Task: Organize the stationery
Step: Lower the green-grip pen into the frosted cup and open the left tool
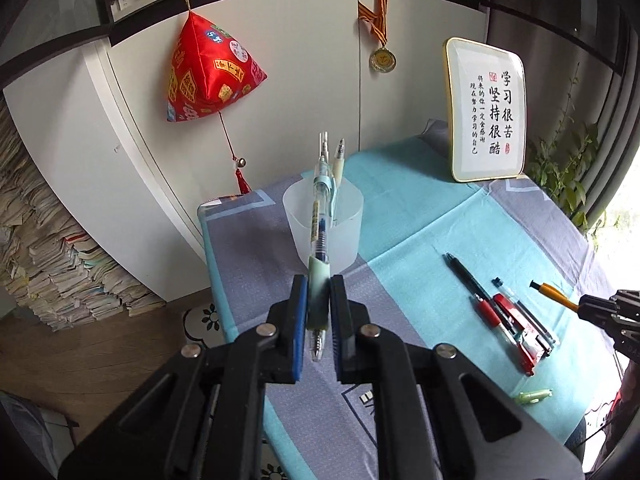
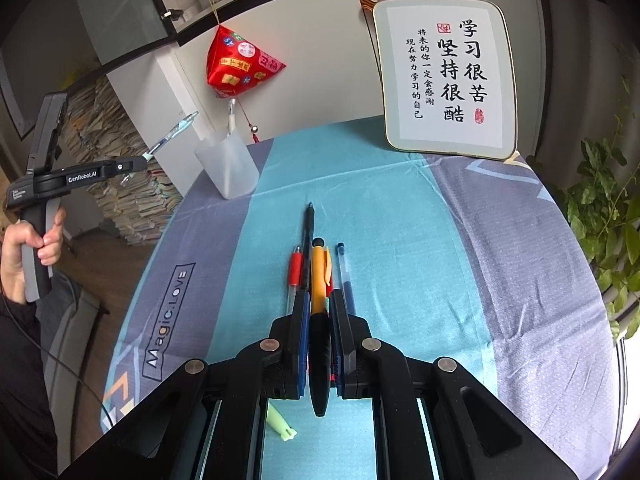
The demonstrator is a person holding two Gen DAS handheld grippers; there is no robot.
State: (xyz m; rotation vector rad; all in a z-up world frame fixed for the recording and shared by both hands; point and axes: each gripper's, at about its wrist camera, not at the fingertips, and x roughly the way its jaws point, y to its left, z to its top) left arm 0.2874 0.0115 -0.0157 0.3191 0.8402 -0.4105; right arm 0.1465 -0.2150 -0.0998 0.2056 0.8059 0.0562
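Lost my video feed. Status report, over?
Left tongs shut on green-grip pen, short of cup. Right tongs shut on orange pen. Three pens remain on cloth. Path clear.

Frosted translucent plastic cup (image 1: 323, 227): matt, smooth wall. Clear glossy plastic pen with pale green rubbery grip (image 1: 318, 248), clamped in matt black plastic left gripper (image 1: 319, 288). Orange glossy plastic pen with black grip (image 2: 320, 288), clamped in right gripper (image 2: 320, 300). Teal-and-grey woven cloth (image 2: 400, 240) over bench: matt, fine ribbed texture. Red satin pyramid pouch (image 1: 208, 72): shiny.
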